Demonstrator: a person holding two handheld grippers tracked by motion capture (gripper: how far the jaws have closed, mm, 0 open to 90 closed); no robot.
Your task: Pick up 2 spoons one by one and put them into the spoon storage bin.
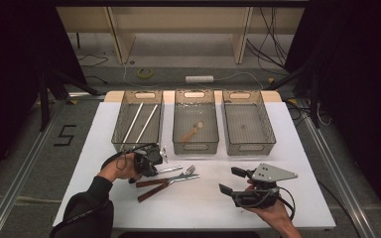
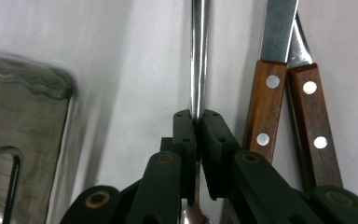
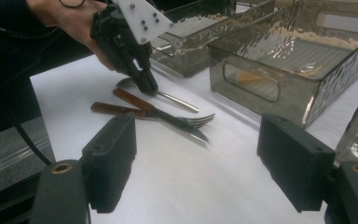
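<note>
Right gripper [image 1: 234, 179]: jaws spread wide, nothing between them, held idle at the near right of the white table [image 1: 297, 198]; presumably waiting its turn.
Left gripper [image 2: 196, 122]: jaws clenched on the thin steel handle of a spoon [image 2: 198, 56] lying flat, bowl towards the hand; gripped mid-handle, likely for a level lift.
Wooden-handled fork [image 1: 178, 174] and knife [image 1: 159, 188]: touching, just beside the spoon; unsorted.
Three clear bins beyond: left bin [image 1: 120, 130] holds two pale sticks [image 1: 140, 122]; middle [image 1: 178, 130] a small wooden utensil; sorting by kind, judging so.
Writing: a "5" taped on the floor [image 1: 65, 135]; no brands legible.
</note>
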